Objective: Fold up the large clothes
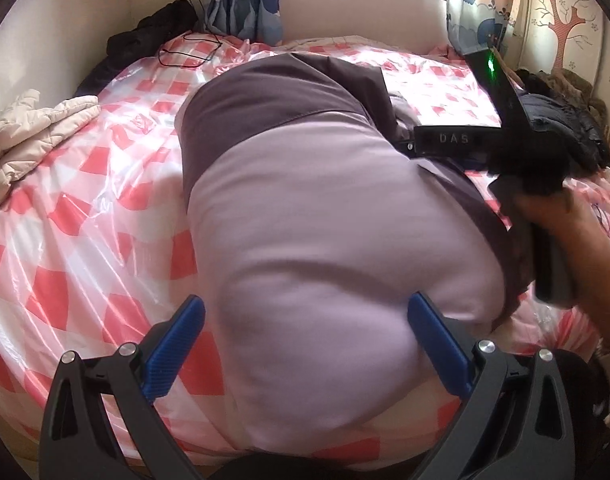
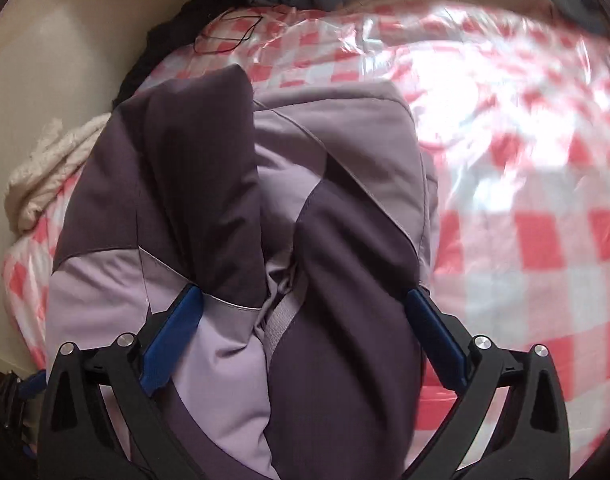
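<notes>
- while the jacket (image 1: pixel 305 208) lies folded on the bed (image 1: pixel 85 208), its long axis runs from six o'clock to twelve o'clock in the left wrist view, pale lilac at the near end and dark grey-purple at the far end.
- in the right wrist view the jacket (image 2: pixel 233 240) points the same way, from six toward eleven o'clock, with a dark sleeve-like fold lying lengthwise on top and a paler panel at one o'clock.
- the bed wears a red-and-white checked cover (image 2: pixel 525 240) under a glossy clear sheet.
- the left gripper (image 1: pixel 305 344) is spread wide, its blue pads either side of the lilac end; whether they touch the cloth cannot be told.
- the right gripper (image 2: pixel 303 340) is also spread wide, straddling the near part of the jacket, nothing pinched between the pads.
- seen from the left wrist, the right gripper's body sits at three o'clock, gripped by a hand (image 1: pixel 561 216), and carries the letters "das" on a black bar; a green light glows higher up on it.
- a cream quilted garment (image 1: pixel 33 136) lies at nine o'clock on the bed's edge.
- a black garment (image 1: pixel 153 32) and a thin black cable (image 1: pixel 189 50) sit at eleven o'clock.
- a dark jacket with a furry trim (image 1: pixel 561 120) lies at two o'clock.
- curtains with blue prints (image 1: pixel 249 0) hang at twelve o'clock; a tree decal (image 1: pixel 561 28) marks the wall at one o'clock.
</notes>
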`<state>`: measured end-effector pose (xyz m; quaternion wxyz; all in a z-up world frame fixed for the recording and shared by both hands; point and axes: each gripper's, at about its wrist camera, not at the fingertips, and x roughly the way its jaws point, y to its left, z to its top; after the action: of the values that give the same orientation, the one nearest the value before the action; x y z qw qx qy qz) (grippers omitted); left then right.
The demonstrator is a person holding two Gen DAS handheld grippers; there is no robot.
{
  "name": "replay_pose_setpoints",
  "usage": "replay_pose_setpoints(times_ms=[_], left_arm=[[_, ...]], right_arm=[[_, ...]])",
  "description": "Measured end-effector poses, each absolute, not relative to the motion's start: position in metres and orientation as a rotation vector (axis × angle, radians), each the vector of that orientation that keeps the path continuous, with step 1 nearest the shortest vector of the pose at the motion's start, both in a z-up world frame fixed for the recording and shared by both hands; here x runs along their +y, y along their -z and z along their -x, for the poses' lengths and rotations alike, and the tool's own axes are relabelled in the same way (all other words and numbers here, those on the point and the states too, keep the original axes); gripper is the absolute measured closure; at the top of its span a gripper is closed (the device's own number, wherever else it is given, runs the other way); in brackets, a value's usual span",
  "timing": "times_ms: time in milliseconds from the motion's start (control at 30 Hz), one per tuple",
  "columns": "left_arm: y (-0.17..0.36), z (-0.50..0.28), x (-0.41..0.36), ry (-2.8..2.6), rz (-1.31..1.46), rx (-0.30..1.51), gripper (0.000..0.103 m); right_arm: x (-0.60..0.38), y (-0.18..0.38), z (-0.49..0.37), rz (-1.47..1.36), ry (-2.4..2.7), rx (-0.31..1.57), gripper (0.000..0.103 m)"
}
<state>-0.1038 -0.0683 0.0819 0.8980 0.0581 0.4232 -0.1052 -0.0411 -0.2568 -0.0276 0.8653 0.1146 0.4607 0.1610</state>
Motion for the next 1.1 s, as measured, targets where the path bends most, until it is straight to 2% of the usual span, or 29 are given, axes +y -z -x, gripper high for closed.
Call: replay_pose_setpoints(times_ms=[100, 233, 333, 400, 500, 567, 833, 1100], left_arm=[[-0.083, 0.109, -0.073, 0.192, -0.152, 0.858, 0.006], [-0.093, 0.117, -0.070, 0.168, -0.155, 0.832, 0.006], [-0.101, 0.130, -0.074, 0.160, -0.188, 0.813, 0.006], [-0.105, 0.139, -0.077, 0.164, -0.205, 0.801, 0.006], [-0.113, 0.154, -0.078, 0.173, -0.200, 0.791, 0.006], [-0.116, 0.163, -0.078, 0.178, -0.181, 0.798, 0.006], [-0.136, 0.194, -0.076, 0.135, -0.163, 0.755, 0.006], [-0.142, 0.209, -0.085, 0.122, -0.157, 0.781, 0.006]], right_arm=[[-0.272, 0.017, 0.050, -0.251, -0.320, 0.993, 0.007], [-0.291, -0.024, 0.102, -0.234, -0.311, 0.854, 0.007], [-0.299, -0.035, 0.148, -0.218, -0.315, 0.799, 0.007], [-0.295, -0.031, 0.173, -0.190, -0.316, 0.819, 0.007], [-0.279, 0.000, 0.182, -0.097, -0.297, 0.993, 0.007], [-0.284, 0.013, 0.183, -0.147, -0.310, 1.041, 0.007], [-0.281, -0.055, 0.247, -0.103, -0.301, 0.869, 0.007], [-0.234, -0.072, 0.272, -0.012, -0.268, 0.897, 0.007]])
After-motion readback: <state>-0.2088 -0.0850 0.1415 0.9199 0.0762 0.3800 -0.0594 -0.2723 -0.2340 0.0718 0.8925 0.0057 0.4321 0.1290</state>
